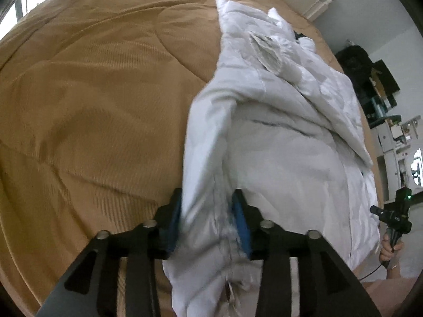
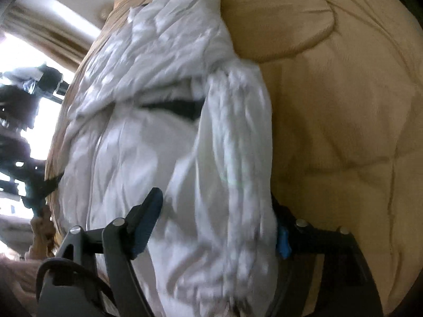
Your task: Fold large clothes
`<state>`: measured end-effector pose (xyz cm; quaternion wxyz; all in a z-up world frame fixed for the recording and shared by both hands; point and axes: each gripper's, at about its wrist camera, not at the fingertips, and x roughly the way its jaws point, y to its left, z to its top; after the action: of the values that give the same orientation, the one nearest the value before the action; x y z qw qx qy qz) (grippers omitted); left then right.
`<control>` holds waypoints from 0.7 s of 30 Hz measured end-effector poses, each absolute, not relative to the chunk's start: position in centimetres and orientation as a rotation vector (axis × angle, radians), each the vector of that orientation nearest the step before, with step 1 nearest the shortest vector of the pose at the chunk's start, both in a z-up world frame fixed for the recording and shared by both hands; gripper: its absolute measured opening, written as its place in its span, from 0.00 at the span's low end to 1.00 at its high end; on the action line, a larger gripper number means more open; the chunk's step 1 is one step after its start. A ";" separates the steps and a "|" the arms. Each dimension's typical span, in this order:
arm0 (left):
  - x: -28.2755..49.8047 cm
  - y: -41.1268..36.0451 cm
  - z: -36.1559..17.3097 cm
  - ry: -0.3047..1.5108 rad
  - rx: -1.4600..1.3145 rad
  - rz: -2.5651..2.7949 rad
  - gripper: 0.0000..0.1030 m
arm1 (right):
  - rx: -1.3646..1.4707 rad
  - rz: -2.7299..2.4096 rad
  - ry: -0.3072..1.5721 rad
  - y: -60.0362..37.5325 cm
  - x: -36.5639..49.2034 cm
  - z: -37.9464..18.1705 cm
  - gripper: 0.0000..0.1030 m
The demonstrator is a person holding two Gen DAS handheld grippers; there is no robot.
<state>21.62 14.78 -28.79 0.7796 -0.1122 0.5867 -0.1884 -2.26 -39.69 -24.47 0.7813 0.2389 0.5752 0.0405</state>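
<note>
Bedding comes first: a tan quilted comforter (image 1: 87,100) covers the bed and fills most of both wrist views. On it lies the white padded jacket (image 1: 285,137), spread lengthwise along the comforter, its far end rumpled, with a lined pocket or hood flap turned up near the top. A dark strip, perhaps lining or a strap, shows in a crease of the jacket in the right wrist view. Beyond the comforter's far edge stand dark shelves with clutter (image 1: 375,84) against a pale wall.

At the near edge of the jacket, the left gripper (image 1: 208,224) has its blue pads pressed against a bunched, lifted fold of the white fabric, clamped on it from both sides. The right gripper (image 2: 216,227) likewise has a thick gathered roll of the jacket between its blue-padded fingers (image 2: 146,222), though the far pad is mostly hidden by cloth; the fabric there is blurred.
</note>
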 end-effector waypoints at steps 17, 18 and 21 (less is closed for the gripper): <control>16.5 16.3 -27.6 1.289 -0.387 -0.551 0.14 | 0.583 0.299 1.211 -35.3 -5.6 -24.1 0.10; 15.9 16.6 -26.7 1.274 -0.371 -0.549 0.13 | 0.586 0.311 1.190 -35.2 -5.9 -23.3 0.10; 13.7 16.8 -24.4 1.255 -0.306 -0.573 0.13 | 0.613 0.350 1.125 -35.4 -7.3 -20.5 0.09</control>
<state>13.73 16.75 -24.44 0.7605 -0.1405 0.5768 -0.2631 -7.30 -35.36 -20.49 0.7876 0.2842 0.5221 0.1624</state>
